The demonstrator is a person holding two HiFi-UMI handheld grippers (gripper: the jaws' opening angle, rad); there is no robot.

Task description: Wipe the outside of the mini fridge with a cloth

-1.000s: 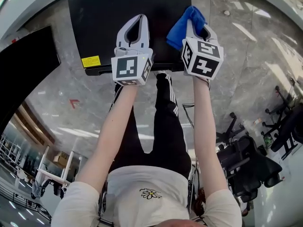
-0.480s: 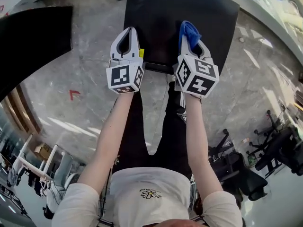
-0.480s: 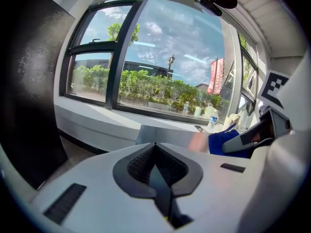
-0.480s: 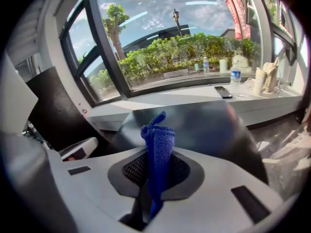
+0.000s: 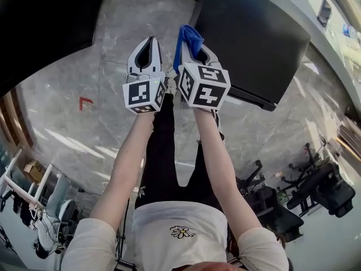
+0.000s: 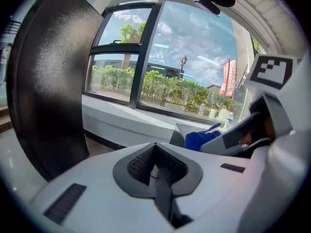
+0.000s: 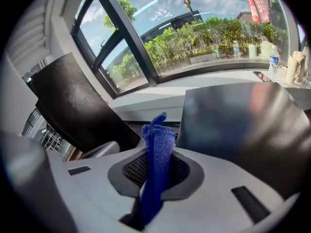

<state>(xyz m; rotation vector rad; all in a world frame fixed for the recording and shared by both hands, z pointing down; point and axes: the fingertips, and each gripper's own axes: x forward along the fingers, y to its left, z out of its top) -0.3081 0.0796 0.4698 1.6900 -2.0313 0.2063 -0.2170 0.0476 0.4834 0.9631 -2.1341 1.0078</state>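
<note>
Mini fridge [image 5: 254, 35] sits ahead and to the right of both grippers. Its dark flat face is closest to the right gripper [image 5: 196, 52], near but with no contact I can make out. A second black box [image 5: 45, 21] stands off to the left of the left gripper [image 6: 156, 169], whose jaws are pressed together on nothing, just beside its partner.

The right jaws are clamped on the blue cloth [image 7: 158, 149], pinching it low as a narrow bunched strip.

Here's the worry. With so little fabric spread, I'd say the hard jaw tips could meet the fridge first and scrape rather than wipe. A drag across that face might also tug the strip out of the pinch.

The cloth's long axis runs along the jaws, with the free end poking forward past the tips.
</note>
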